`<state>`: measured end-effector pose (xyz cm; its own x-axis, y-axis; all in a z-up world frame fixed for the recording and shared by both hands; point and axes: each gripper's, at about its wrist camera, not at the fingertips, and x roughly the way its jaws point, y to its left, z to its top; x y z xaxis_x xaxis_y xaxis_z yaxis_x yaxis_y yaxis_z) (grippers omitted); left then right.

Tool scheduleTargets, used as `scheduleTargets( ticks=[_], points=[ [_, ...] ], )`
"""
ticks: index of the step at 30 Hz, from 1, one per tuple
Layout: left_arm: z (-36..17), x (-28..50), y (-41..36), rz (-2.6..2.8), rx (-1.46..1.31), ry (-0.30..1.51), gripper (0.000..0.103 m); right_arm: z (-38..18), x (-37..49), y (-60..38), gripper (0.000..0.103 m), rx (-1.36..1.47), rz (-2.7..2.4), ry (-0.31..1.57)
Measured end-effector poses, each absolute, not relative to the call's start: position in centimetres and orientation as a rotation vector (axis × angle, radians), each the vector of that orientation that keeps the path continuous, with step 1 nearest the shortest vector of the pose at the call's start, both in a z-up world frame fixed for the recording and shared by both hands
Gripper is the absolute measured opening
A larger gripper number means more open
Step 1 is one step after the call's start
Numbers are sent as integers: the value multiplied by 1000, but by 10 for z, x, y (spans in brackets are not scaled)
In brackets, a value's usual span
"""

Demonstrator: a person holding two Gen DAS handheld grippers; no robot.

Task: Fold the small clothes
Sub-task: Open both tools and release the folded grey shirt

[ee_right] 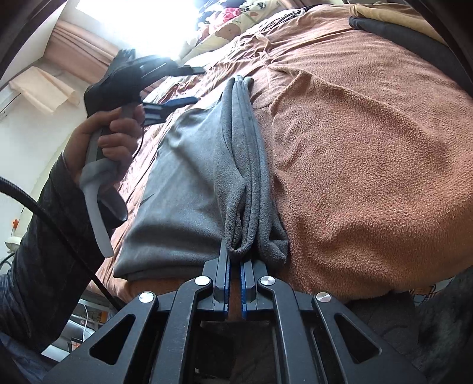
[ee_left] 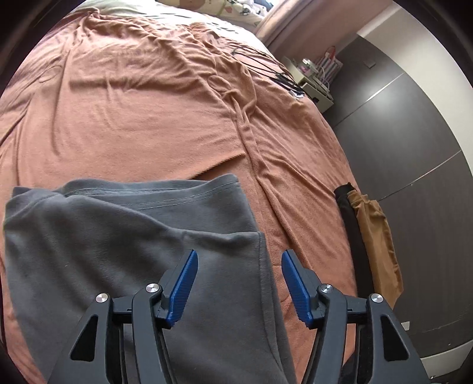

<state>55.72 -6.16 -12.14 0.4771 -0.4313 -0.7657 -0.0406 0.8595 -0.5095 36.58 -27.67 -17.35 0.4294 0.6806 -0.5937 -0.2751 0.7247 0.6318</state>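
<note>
A grey garment (ee_left: pixel 133 236) lies folded on the orange blanket (ee_left: pixel 133 112) of a bed. My left gripper (ee_left: pixel 239 263) is open and empty, hovering above the garment's right edge. In the right wrist view the same grey garment (ee_right: pixel 189 177) lies flat, with its layered folded edge (ee_right: pixel 248 183) bunched upright. My right gripper (ee_right: pixel 235 263) is shut on the near end of that folded edge. The left gripper (ee_right: pixel 174 103) shows in that view too, held in a hand above the garment's far side, blue pads apart.
A black garment (ee_left: pixel 351 233) and a tan garment (ee_left: pixel 375 245) hang over the bed's right edge. Black cables (ee_left: pixel 266 65) lie far on the blanket. A bedside shelf (ee_left: pixel 316 79) and dark wardrobe doors (ee_left: pixel 414 147) stand to the right. Pillows (ee_right: pixel 230 23) lie at the head.
</note>
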Motion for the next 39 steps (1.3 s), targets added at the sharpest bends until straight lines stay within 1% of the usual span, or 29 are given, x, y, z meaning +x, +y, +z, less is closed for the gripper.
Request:
scheduleTargets(
  ticks=[6,16,22,25,30,32,34,35,36,39],
  points=[
    [-121,520,-19,-187,-523,1056,61,-172,362,-280,1,501,628,946],
    [-135,443,32,-109,-562,1075,61,-171,357,-282,1,529,627,964],
    [-149,399,45,-84,-580,1099,61,-166,351,-292,0,558,612,948],
    [-157,380,50,-70,-604,1106,61,-174,355,-296,1,588,585,994],
    [-165,354,55,-55,-636,1116,61,-161,348,-302,3,528,530,979],
    [-168,346,55,-64,-656,1127,61,-154,348,-305,12,515,518,967],
    [-170,339,55,-76,-670,1133,61,-151,348,-310,45,519,505,954],
    [-171,335,54,-76,-669,1133,61,-150,349,-311,52,517,496,941],
    [-172,331,54,-70,-669,1134,61,-148,350,-312,55,517,489,927],
    [-175,319,55,-75,-695,1136,61,-148,353,-308,55,521,504,919]
  ],
)
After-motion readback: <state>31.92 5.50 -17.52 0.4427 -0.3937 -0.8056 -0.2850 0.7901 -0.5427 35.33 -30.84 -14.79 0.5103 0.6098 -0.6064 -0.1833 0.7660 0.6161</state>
